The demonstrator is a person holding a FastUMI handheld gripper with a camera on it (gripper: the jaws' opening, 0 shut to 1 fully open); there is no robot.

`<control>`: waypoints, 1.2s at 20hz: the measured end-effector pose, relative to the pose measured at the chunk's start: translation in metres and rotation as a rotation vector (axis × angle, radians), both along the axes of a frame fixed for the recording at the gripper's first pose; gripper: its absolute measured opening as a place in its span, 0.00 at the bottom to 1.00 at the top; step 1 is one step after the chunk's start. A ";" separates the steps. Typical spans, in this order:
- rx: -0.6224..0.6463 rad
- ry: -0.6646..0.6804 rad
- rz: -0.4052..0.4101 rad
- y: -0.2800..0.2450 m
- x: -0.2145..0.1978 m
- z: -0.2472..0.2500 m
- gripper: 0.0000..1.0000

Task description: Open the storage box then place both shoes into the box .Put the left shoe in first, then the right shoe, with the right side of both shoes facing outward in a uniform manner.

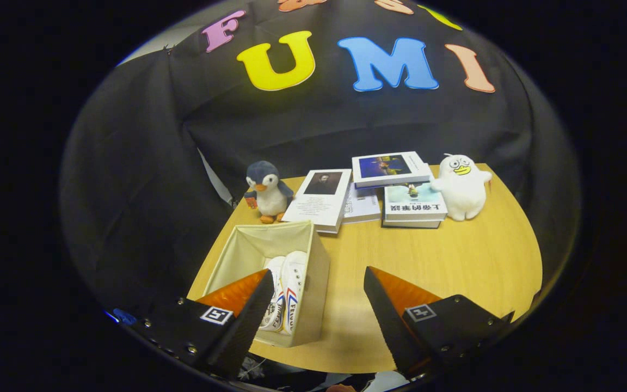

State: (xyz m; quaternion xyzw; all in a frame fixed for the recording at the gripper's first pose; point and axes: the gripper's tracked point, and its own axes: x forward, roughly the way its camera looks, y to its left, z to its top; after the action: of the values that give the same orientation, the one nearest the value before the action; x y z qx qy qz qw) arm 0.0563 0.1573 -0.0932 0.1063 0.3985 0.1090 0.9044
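Shoes [286, 291] stand side by side lengthwise in the open storage box [313, 272]; fingers [319, 294] spread wide, holding nothing.

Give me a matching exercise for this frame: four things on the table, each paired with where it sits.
Things:
1. grey and white plush penguin
2. white plush duck with yellow beak
3. pair of white canvas shoes
4. gripper, jaws open and holding nothing

Places:
A. inside the open beige fabric storage box
B. beside the stack of books, on the far side from the box
C. above the wooden table, near the box
D. just beyond the box

Pairs: 1-D, 2-B, 3-A, 4-C
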 end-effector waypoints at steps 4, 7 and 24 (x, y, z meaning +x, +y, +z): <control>-0.029 -0.076 -0.043 -0.056 -0.009 0.026 0.99; -0.025 -0.132 -0.073 -0.091 -0.018 0.045 0.99; -0.193 -0.545 -0.182 -0.201 -0.042 0.125 0.99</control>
State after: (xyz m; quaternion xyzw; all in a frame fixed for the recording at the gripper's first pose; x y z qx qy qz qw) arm 0.0143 -0.0434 0.0321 0.0220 0.1383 0.0139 0.9901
